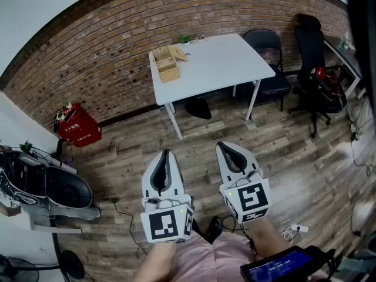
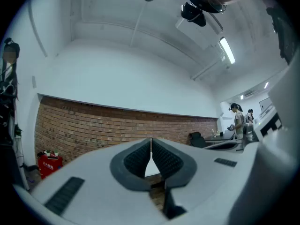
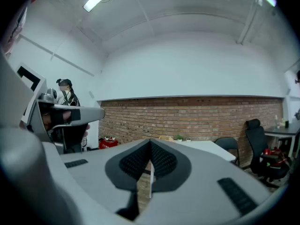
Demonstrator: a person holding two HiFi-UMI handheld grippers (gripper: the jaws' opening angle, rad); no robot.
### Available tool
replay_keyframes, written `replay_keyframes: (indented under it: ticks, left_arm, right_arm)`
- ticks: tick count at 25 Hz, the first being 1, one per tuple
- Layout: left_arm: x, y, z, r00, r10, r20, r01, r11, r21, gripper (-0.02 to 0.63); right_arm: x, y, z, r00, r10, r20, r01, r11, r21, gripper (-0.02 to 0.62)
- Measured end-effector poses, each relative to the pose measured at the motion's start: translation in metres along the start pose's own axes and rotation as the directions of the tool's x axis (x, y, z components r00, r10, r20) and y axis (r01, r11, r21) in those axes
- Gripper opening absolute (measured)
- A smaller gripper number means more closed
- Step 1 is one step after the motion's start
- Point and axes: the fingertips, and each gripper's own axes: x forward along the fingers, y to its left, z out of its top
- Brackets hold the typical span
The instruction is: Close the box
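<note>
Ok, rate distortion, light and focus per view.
Head view: fisheye bows the brick wall into an arc; evenly lit, sharp. Left gripper view: strip light glares; left gripper close up is soft. Right gripper view: right gripper equally soft, edges vignetted dark.

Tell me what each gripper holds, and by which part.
Nothing is held. The left gripper and the right gripper are both shut and empty. The box sits apart from them on the table, lid open.
</note>
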Motion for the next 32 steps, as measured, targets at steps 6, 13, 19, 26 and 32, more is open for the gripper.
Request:
replay_keyframes:
  ticks: [6, 13, 19, 26, 32]
  left_arm:
    - [0.001, -0.005, 0.001, 1.0, 0.003, -0.004, -0.003, 1.0, 0.001, 0.018]
    - [0.005, -0.017, -0.001, 1.0, -0.007, 0.002, 0.008, 1.0, -0.014, 0.09]
    - [0.019, -0.017, -0.012, 1.0, -0.01, -0.017, 0.01, 1.0, -0.018, 0.14]
    - [0.062, 0.011, -0.041, 0.999, 0.004, -0.052, -0.006, 1.0, -0.028, 0.14]
    - [0.128, 0.042, -0.059, 0.998, -0.004, -0.068, 0.0, 0.999, -0.054, 0.14]
  right_arm:
    - [-0.003, -0.003, 0.0, 1.0, 0.006, -0.001, -0.006, 1.0, -0.002, -0.003]
    - [-0.003, -0.018, -0.002, 0.999, 0.041, 0.023, -0.042, 0.996, 0.074, 0.221]
    - [0.009, -0.035, -0.011, 1.0, 0.022, 0.009, -0.022, 0.997, 0.068, 0.208]
    - [0.059, -0.047, -0.031, 0.999, 0.023, -0.031, -0.02, 0.997, 0.075, 0.192]
    - [0.126, -0.066, -0.039, 0.998, 0.013, -0.068, -0.008, 0.998, 0.07, 0.178]
